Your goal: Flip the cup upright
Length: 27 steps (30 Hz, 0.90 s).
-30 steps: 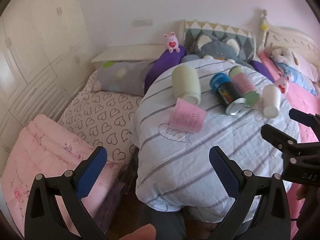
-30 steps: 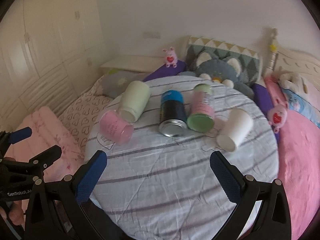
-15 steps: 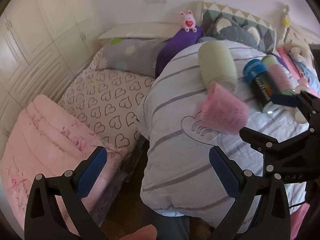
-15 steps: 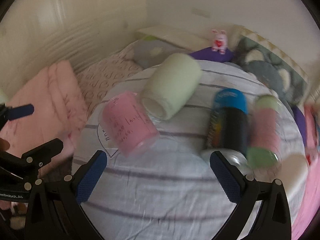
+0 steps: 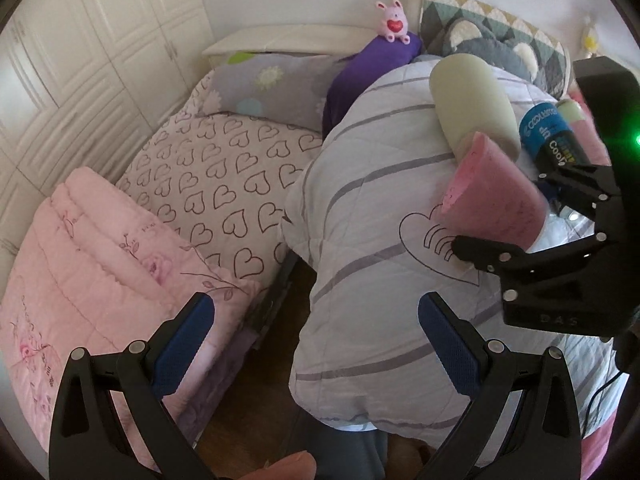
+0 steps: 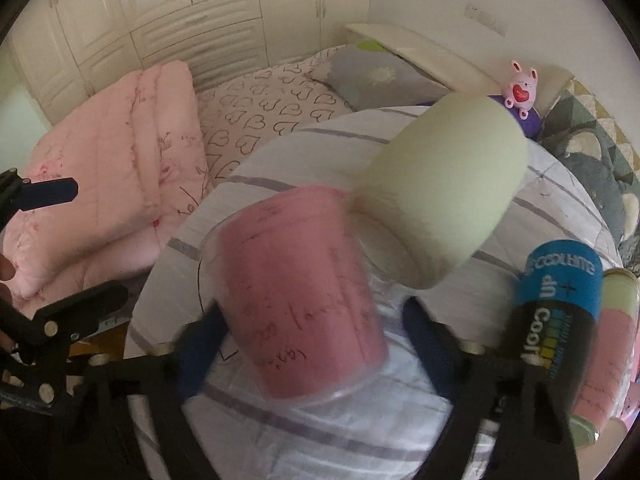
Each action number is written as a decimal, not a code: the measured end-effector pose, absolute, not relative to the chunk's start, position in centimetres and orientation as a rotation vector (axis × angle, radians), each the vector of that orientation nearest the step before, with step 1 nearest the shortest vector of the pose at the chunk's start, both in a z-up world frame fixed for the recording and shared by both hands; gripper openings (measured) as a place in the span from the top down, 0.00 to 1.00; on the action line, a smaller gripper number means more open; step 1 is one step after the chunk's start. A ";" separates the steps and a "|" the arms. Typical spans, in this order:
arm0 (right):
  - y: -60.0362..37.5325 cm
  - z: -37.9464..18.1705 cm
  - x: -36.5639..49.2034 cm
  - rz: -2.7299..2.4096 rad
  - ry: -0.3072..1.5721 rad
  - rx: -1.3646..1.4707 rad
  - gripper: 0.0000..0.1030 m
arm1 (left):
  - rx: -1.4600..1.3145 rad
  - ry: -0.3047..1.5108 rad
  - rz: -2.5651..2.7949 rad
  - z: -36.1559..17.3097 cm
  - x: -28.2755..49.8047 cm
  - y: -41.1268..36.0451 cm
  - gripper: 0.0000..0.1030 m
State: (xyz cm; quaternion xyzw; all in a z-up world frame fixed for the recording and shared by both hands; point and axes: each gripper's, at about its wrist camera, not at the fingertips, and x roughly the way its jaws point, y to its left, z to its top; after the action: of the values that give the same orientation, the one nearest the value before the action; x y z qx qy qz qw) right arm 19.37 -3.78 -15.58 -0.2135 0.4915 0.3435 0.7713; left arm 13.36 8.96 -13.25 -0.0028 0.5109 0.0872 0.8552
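A pink cup [image 6: 304, 292] lies on its side on the round cloth-covered table [image 6: 304, 148]; it also shows in the left wrist view [image 5: 492, 196]. My right gripper [image 6: 308, 344] is open, its blue pads on either side of the cup's lower part, and it appears from the side in the left wrist view [image 5: 520, 216]. My left gripper [image 5: 316, 332] is open and empty, off the table's left edge over the floor. A pale green cup [image 6: 440, 196] lies on its side right behind the pink one.
A blue-and-black can [image 6: 556, 304] and a pink-and-green cup [image 6: 608, 336] lie on their sides to the right. A bed with heart-print sheet [image 5: 224, 184] and a folded pink quilt [image 5: 80, 256] stand left of the table. Pillows and plush toys lie behind.
My right gripper has moved forward and down to the pink cup, so its fingers now flank it. My left gripper has swung a little left, away from the table.
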 end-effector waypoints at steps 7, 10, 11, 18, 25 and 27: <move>-5.0 -14.3 18.6 0.731 1.054 -0.361 0.34 | -0.012 1.059 0.175 -12.7 12.9 8.9 0.00; -6.2 -13.5 17.6 0.691 1.056 -0.266 0.35 | -0.007 1.044 0.152 -12.1 12.3 8.2 0.00; -7.0 -13.1 17.0 0.672 1.055 -0.223 0.36 | -0.003 1.039 0.141 -12.0 12.1 7.9 0.00; -12.1 -13.2 12.9 0.531 1.050 -0.029 0.37 | 0.035 1.027 0.077 -11.4 10.5 6.1 0.00; -14.7 -11.9 8.5 0.351 0.949 0.032 0.37 | 0.064 1.012 0.024 -10.7 9.2 4.6 0.00; -15.1 -11.6 7.1 0.264 0.900 0.035 0.37 | 0.073 1.014 0.010 -10.8 9.1 4.1 0.00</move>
State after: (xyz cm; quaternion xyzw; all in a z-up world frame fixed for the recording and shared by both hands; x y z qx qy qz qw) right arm 7.06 -15.11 -11.63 0.0168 0.4337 0.1271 0.8919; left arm 9.05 4.14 -10.85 0.0350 0.4855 0.0047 0.8735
